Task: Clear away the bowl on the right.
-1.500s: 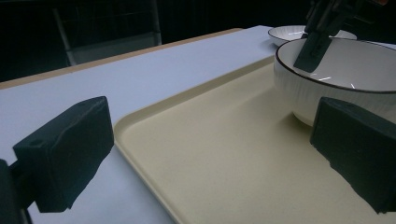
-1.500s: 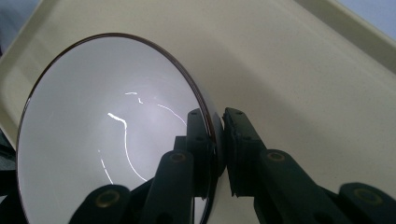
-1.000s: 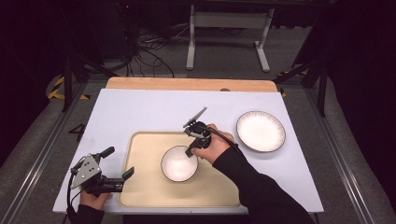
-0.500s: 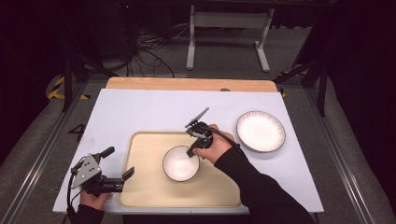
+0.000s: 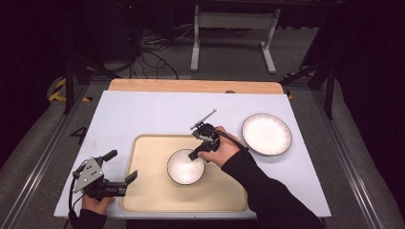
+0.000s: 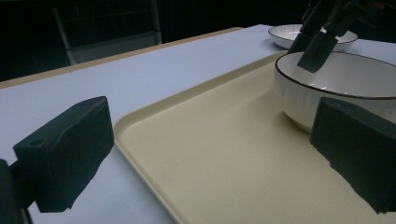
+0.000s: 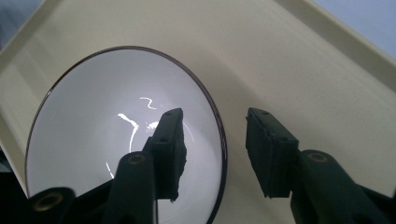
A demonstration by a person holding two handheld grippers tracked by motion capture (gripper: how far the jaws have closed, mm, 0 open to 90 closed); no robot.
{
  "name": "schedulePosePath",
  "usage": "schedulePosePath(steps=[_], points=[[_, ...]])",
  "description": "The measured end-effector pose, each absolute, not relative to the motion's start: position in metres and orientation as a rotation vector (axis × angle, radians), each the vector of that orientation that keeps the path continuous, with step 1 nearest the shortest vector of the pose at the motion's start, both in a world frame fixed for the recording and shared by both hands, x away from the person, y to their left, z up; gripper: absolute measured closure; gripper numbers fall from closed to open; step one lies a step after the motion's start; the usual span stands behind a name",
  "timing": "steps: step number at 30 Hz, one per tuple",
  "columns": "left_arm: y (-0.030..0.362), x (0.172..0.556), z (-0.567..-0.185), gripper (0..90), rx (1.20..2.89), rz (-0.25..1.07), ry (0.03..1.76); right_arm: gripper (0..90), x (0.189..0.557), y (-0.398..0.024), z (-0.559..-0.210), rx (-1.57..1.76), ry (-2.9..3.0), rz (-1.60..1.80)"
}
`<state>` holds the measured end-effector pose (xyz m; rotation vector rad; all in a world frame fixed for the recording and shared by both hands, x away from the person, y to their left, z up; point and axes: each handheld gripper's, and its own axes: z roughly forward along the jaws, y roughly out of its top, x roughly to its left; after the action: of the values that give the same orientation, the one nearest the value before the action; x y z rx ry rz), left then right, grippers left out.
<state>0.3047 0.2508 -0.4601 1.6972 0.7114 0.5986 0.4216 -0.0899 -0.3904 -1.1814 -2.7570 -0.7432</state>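
A white bowl (image 5: pixel 184 168) with a dark rim sits in the middle of a cream tray (image 5: pixel 153 195). My right gripper (image 5: pixel 195 153) is open and straddles the bowl's far right rim. In the right gripper view the gripper (image 7: pixel 215 114) has one jaw inside the bowl (image 7: pixel 102 121) and the other outside, over the tray (image 7: pixel 303 60). My left gripper (image 5: pixel 120 165) stands open at the tray's left edge with nothing between its jaws. The left gripper view has that gripper (image 6: pixel 212 121) low over the tray (image 6: pixel 210 163), looking toward the bowl (image 6: pixel 345 79).
A white plate (image 5: pixel 266 133) with a dark rim lies on the table to the right of the tray, and it also appears as the plate (image 6: pixel 289 35) beyond the bowl. A wooden strip (image 5: pixel 191 86) borders the table's far edge.
The bowl and my right gripper have shifted very slightly to the right on the tray. My left gripper has stayed still.
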Motion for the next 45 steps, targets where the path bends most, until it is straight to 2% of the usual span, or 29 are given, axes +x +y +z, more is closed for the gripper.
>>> schedulePosePath(steps=[12,31,45], points=[[0.251,0.305,-0.46,0.3,1.698,0.597,0.714,35.2,0.407,-0.098,-0.366,-1.07,-2.882,-1.078],[0.251,0.305,-0.46,0.3,1.702,0.597,0.713,30.8,0.372,-0.127,-0.345,-0.79,-2.95,-1.561],[0.251,0.305,-0.46,0.3,1.702,0.595,0.711,26.5,0.358,-0.16,-0.348,-0.777,-2.925,-1.754]])
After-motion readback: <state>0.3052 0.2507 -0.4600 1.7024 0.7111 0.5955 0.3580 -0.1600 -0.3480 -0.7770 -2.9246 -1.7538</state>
